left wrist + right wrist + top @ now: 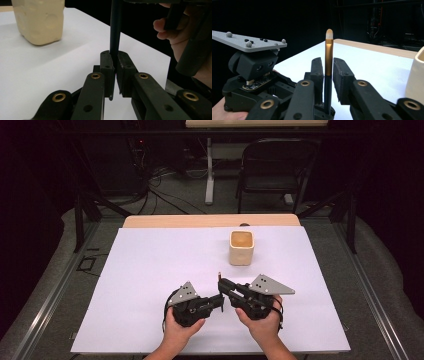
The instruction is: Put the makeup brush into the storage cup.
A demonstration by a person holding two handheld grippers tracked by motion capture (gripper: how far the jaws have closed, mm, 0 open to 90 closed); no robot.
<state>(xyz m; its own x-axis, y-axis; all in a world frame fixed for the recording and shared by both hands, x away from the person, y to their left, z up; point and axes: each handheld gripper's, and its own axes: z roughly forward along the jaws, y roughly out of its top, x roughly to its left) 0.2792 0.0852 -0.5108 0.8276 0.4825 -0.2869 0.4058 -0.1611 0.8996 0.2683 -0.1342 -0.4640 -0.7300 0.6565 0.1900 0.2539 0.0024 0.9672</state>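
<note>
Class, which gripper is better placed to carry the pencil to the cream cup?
Left, probably: the left gripper is clamped on the pencil, while the right gripper has its jaws slightly apart around it.

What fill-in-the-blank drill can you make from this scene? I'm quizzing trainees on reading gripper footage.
1. The left gripper is clamped on the dark shaft of a slim ____.
2. The cream cup stands on the ____ table cover.
3. In the right gripper view, the band below the pencil's eraser tip is ____ coloured.
4. The right gripper has the pencil between its jaws, with a narrow ____ showing on the right side.

Missing words: pencil; white; gold; gap
</note>
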